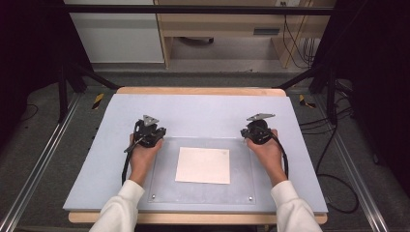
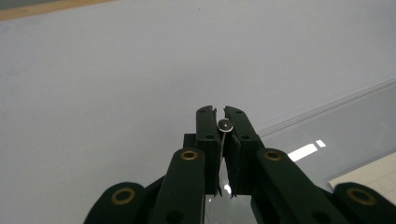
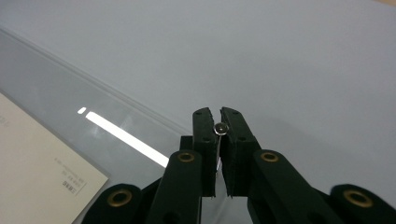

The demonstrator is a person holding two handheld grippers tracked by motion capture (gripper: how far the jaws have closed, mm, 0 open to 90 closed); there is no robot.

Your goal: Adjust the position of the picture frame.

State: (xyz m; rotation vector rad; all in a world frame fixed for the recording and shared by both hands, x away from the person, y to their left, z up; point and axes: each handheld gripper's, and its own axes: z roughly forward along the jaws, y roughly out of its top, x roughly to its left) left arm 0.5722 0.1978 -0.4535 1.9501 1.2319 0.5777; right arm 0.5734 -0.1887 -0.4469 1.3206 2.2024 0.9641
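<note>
On the worktop [image 1: 193, 111] lies a pale blue-grey mat, and on the near half of this mat there is a clear plastic sheet [image 1: 164, 174] with small screws at its near corners. A square sheet of white paper [image 1: 203, 165] rests flat on the middle of the clear sheet, well inside its edges.

The person holds the left tool [image 1: 149, 133] at the far left corner of the clear sheet, and the right tool [image 1: 257, 130] at the far right corner. Both hands come from the near side, in white sleeves, and the paper lies between the two hands, apart from both of them.

In the left gripper view, the jaws of the left tool [image 2: 220, 116] are clenched, with only a thin slit between them, and they grasp nothing. A small round metal screw head [image 2: 225, 124] shows at the slit near the tips. The edge of the clear sheet runs at the right of the jaws, and a corner of the paper [image 2: 373, 175] shows at the lower right.

In the right gripper view, the right tool [image 3: 218, 115] is also clenched on nothing, with the same kind of screw head [image 3: 220, 128] at the slit. The paper [image 3: 42, 163] lies at the lower left, with small printed text near its corner, too small to read. A bright reflection of a lamp lies on the clear sheet [image 3: 70, 93] between the paper and the jaws.
</note>
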